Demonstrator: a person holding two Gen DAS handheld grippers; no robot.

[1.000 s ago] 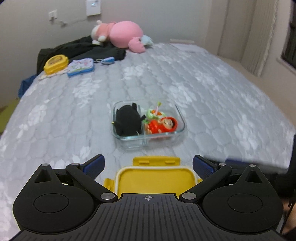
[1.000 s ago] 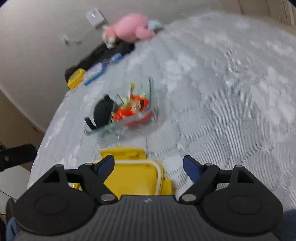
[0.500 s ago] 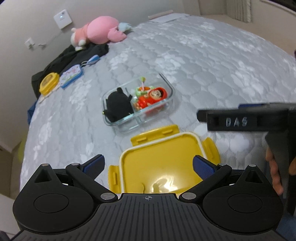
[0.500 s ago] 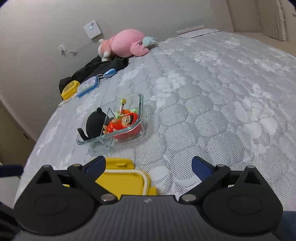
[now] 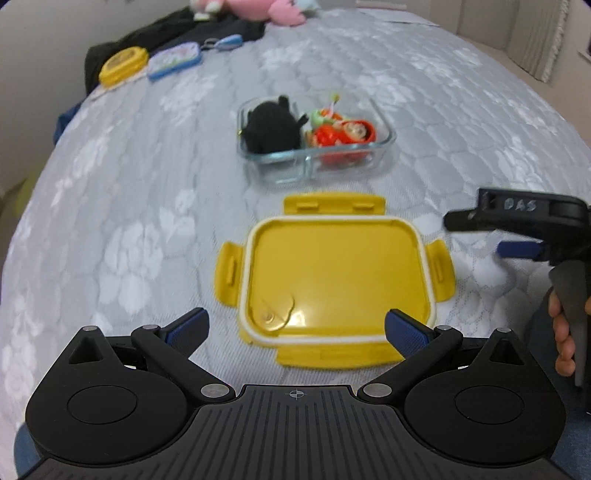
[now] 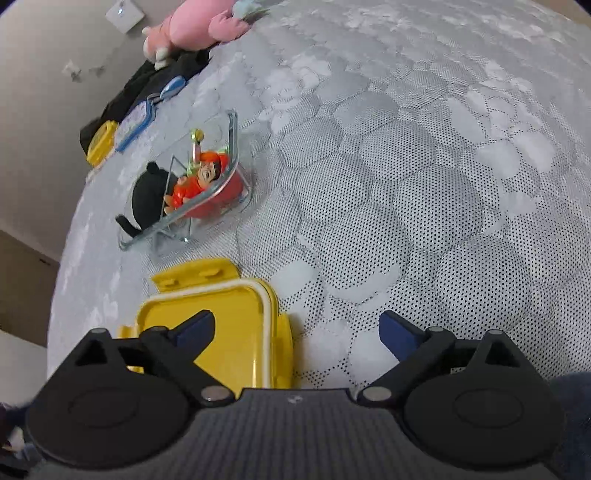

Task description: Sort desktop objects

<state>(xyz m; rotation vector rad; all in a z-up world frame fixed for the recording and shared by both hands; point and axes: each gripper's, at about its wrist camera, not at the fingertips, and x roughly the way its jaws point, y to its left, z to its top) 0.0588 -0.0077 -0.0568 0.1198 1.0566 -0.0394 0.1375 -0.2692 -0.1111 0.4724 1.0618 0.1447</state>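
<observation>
A yellow snap-on lid [image 5: 334, 280] lies flat on the grey quilted bed, just ahead of my open left gripper [image 5: 295, 325]. Beyond it stands a clear glass container [image 5: 384, 146] with two compartments: a black plush toy [image 5: 273, 123] on the left, a red and orange doll [image 5: 343, 134] on the right. In the right wrist view the lid [image 6: 218, 332] sits under the left finger of my open right gripper [image 6: 297, 328], and the glass container [image 6: 232, 147] with the black plush [image 6: 147, 195] and doll [image 6: 195, 181] lies further back left. Nothing is between either gripper's fingers.
At the bed's far end lie a pink plush [image 6: 199, 26], dark clothing [image 5: 177, 33], a small yellow box [image 5: 123, 66] and a blue-rimmed case [image 5: 173, 62]. A hand [image 5: 561, 332] holds the right gripper's handle at the left wrist view's right edge. Grey quilt stretches to the right.
Both grippers have tilted down toward the bed. The yellow lid now shows whole in the left wrist view, and the right gripper has moved closer over the lid's right edge.
</observation>
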